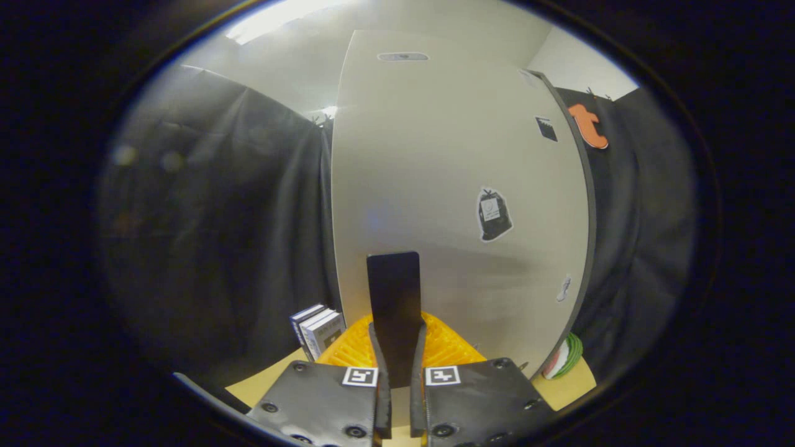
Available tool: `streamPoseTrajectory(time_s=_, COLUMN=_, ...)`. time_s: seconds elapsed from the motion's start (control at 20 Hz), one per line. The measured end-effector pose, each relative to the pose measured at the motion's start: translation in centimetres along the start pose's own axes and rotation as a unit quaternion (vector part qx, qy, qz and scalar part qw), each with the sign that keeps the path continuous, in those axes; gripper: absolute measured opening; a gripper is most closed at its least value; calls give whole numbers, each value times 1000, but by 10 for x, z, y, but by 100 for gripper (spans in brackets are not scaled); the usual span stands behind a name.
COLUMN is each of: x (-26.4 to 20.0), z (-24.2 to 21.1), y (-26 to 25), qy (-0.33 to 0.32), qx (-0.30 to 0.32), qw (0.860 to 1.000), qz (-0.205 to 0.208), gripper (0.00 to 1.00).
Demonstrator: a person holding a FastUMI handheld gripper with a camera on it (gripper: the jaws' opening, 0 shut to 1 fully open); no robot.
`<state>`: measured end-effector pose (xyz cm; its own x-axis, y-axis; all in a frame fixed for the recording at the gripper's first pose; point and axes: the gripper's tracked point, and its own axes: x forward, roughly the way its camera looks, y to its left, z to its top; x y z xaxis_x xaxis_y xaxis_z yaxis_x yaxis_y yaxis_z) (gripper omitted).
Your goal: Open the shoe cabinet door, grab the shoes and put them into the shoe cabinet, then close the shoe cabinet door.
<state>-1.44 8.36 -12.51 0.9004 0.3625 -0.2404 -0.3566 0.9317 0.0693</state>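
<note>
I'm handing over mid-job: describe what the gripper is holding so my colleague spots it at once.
Find the big pale cabinet door straight ahead. Low in front of it, above the orange ribbed thing, a flat black strip stands upright, clamped between the fingers of the gripper. Unlike the door's small stickers, it is plain, tall and rectangular.

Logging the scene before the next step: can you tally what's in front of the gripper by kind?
Cabinet door: 1
Dark flat tab, clamped between the fingers of the gripper: 1
Stickers on the door: 5, at and
Orange ribbed item under the tab: 1
Boxes beside the door: 2, perhaps more
Total: 10
</note>
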Motion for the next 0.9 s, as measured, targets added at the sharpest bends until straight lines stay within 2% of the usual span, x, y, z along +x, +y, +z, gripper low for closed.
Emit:
streamPoseTrajectory(time_s=0.2, x=-29, z=0, y=-15, qy=4, qx=-3, qw=1000, qz=27, gripper=14)
streamPoseTrajectory(time_s=0.45, x=-66, z=3, y=-49, qy=10, qx=2, qw=999, qz=30, gripper=13)
streamPoseTrajectory(time_s=0.7, x=-99, z=7, y=-83, qy=5, qx=-6, qw=1000, qz=-13, gripper=13)
streamPoseTrajectory(time_s=0.9, x=-103, z=5, y=-98, qy=1, qx=-6, qw=999, qz=-54, gripper=12)
